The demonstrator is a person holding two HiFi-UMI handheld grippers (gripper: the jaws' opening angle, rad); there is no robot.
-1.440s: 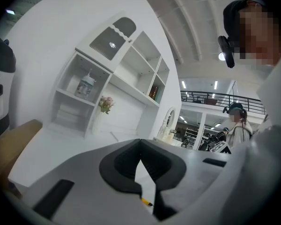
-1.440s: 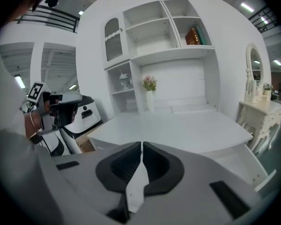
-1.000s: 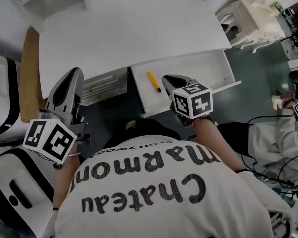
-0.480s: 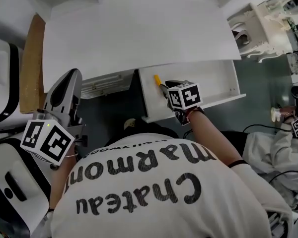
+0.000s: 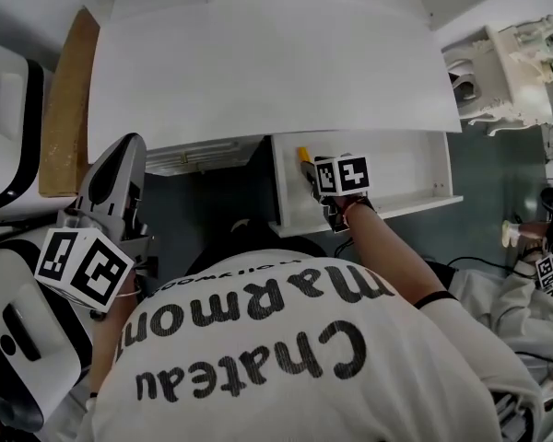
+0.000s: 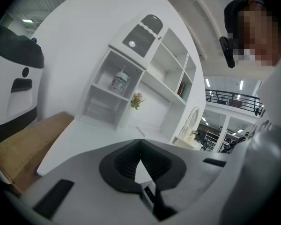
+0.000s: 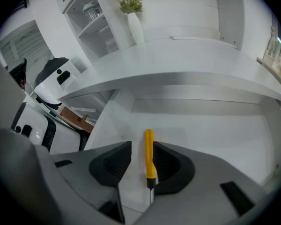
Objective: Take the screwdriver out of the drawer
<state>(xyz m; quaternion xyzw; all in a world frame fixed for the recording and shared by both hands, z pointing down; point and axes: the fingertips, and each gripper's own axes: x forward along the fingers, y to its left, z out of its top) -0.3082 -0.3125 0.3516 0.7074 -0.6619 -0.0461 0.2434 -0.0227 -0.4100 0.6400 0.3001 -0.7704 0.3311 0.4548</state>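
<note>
A screwdriver (image 5: pixel 303 156) with a yellow handle lies in the open white drawer (image 5: pixel 401 171) under the desk top. My right gripper (image 5: pixel 311 175) reaches steeply down into the drawer's left part. In the right gripper view its jaws have just been opening, and the screwdriver (image 7: pixel 150 159) lies between the right gripper's (image 7: pixel 141 150) pads, close against the right one and not pinched. My left gripper (image 5: pixel 124 147) hangs at the left, below the desk's front edge. In the left gripper view that gripper (image 6: pixel 140 145) is shut with nothing in it.
The white desk top (image 5: pixel 258 63) overhangs the drawer's back. A tan board (image 5: pixel 64 109) lies along its left end beside a white and black machine (image 5: pixel 9 90). A shallow open compartment (image 5: pixel 198 155) sits left of the drawer. Ornate white furniture (image 5: pixel 511 67) stands at the right.
My right gripper has dropped down into the drawer over the screwdriver, and its jaws have spread apart around the handle. The left gripper has shifted a little.
</note>
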